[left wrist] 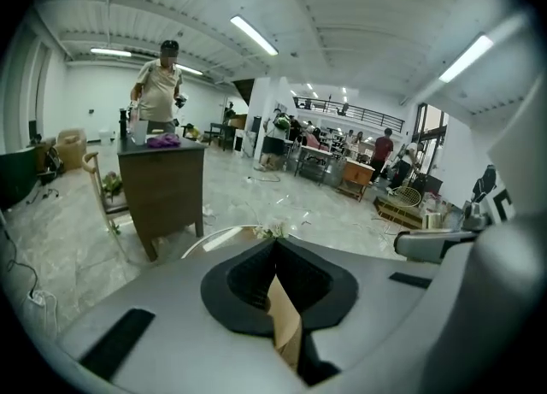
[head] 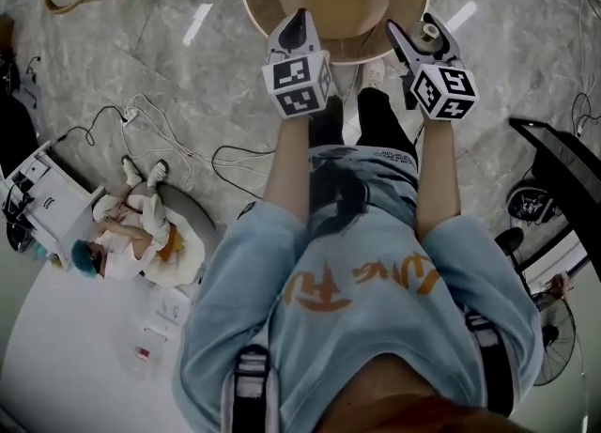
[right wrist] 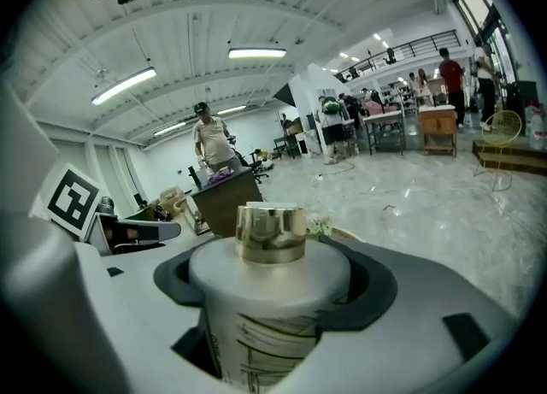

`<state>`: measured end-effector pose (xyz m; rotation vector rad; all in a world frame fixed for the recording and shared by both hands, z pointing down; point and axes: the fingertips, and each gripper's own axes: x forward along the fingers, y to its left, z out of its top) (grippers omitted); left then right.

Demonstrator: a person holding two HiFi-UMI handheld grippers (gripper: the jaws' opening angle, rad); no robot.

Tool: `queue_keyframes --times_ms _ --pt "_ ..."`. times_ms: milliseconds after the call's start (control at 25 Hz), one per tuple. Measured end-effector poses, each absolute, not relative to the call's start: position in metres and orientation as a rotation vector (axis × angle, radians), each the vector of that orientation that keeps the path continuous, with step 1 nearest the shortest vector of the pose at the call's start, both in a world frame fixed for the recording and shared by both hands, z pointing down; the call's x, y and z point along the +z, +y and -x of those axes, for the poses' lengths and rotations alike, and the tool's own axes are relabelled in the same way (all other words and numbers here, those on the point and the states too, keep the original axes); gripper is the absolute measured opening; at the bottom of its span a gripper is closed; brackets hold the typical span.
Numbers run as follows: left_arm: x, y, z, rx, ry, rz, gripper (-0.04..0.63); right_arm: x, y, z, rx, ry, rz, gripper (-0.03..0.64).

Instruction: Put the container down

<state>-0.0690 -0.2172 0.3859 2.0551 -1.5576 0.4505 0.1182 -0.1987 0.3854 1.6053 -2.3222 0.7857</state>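
Reaching forward with both forearms, left (head: 289,163) and right (head: 437,173), level and side by side. Holding the left gripper (head: 299,18) out with jaws pressed together at the tips. Clamping the right gripper (head: 420,38) around the container (right wrist: 265,298), jaws spread on its body.

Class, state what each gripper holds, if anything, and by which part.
The right gripper grips the white container by its cylindrical body, just below the gold cap. The left gripper is shut on a thin tan piece, unidentifiable.
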Motion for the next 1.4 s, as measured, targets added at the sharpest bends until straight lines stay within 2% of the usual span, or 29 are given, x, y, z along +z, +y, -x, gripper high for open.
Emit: queue_keyframes --times_ms 360,800,1400 --pt "0.465 -0.222 0.053 0.497 -1.516 -2.021 0.026 0.478 -0.201 -0.095 0.841 -2.345 -1.304 0.359" --pt "0.589 -0.228 0.053 0.549 -1.421 -2.003 0.026 0.604 -0.207 -0.076 0.91 -2.288 -1.238 0.359" --pt "0.668 -0.247 0.066 0.585 -1.385 -1.97 0.026 0.682 -0.259 -0.031 0.707 -2.307 -1.123 0.359"
